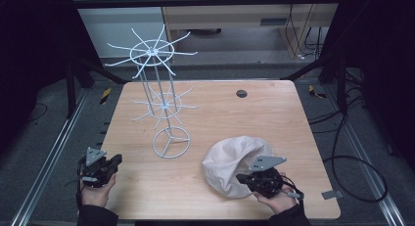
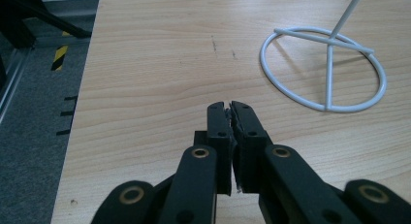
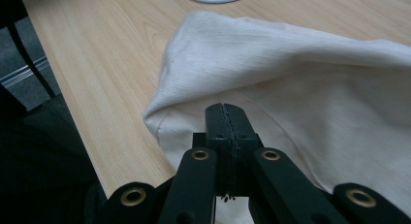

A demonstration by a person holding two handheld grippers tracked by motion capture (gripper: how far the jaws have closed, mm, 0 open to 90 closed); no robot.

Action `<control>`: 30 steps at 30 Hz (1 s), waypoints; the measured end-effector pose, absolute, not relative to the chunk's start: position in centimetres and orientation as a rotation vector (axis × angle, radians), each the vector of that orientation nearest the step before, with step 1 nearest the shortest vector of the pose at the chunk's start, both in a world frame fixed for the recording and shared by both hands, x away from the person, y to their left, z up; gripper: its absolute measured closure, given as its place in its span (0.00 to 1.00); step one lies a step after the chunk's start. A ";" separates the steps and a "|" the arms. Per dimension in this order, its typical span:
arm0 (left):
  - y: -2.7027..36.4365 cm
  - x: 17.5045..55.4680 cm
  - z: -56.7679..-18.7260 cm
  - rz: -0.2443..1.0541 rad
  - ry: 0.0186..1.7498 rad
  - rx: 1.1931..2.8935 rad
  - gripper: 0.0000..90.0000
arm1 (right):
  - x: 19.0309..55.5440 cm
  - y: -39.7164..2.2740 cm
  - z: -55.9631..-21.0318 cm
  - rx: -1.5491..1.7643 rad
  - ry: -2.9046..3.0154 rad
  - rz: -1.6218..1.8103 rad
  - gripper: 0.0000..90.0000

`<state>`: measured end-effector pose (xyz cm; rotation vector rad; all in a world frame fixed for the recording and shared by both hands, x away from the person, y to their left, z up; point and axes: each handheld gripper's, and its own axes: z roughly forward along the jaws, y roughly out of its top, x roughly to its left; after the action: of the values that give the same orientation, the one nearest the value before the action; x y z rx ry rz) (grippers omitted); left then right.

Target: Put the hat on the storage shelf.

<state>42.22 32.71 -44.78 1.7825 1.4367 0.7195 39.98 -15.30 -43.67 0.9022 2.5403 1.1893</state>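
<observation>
The right gripper (image 3: 226,107) has its fingers pressed together, empty, hovering over the near edge of a white cloth hat (image 1: 232,162). The left gripper (image 2: 230,105), fingers likewise together, waits over bare bench (image 1: 274,108). Beyond stands a wire rack (image 1: 161,103). Likely before pickup: next, the right fingers must part.

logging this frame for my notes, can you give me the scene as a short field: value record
surface: wooden table
rack: white wire rack, upright, left of the table's middle, ring base on the wood
cloth item: cream fabric hat, lying near the front right edge
left gripper: jaws shut, empty, over bare wood at the front left
right gripper: jaws shut, over the near side of the hat; grip on the fabric not clear
hole: dark round hole toward the table's far edge
</observation>
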 end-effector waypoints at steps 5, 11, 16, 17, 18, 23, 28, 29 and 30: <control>32.6 42.2 -44.8 0.722 1.429 1.786 0.96 | 40.2 -13.9 -44.4 0.896 2.546 1.200 1.00; 32.4 42.2 -44.7 0.720 1.419 1.790 0.96 | 40.6 -12.9 -44.9 0.913 2.514 1.245 1.00; 32.3 42.2 -44.7 0.720 1.413 1.789 0.95 | 40.9 -12.3 -45.1 0.923 2.503 1.274 1.00; 32.2 42.1 -44.7 0.719 1.407 1.790 0.95 | 41.0 -11.9 -45.1 0.929 2.496 1.291 1.00; 32.1 42.1 -44.6 0.718 1.402 1.791 0.95 | 41.1 -11.8 -45.2 0.932 2.492 1.295 1.00; 31.3 41.8 -44.4 0.706 1.370 1.797 0.95 | 41.8 -11.1 -45.3 0.957 2.469 1.315 1.00; 30.2 41.3 -44.1 0.689 1.325 1.805 0.95 | 41.8 -11.1 -45.3 0.954 2.467 1.315 1.00; 29.5 41.0 -44.0 0.678 1.297 1.815 0.95 | 41.4 -11.7 -45.0 0.946 2.457 1.331 1.00; 29.1 40.9 -44.0 0.672 1.287 1.817 0.95 | 41.1 -12.0 -44.8 0.945 2.447 1.343 1.00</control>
<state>40.90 29.10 -43.99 1.8170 1.2868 0.6722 41.14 -12.04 -44.80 0.9451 2.4473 1.3432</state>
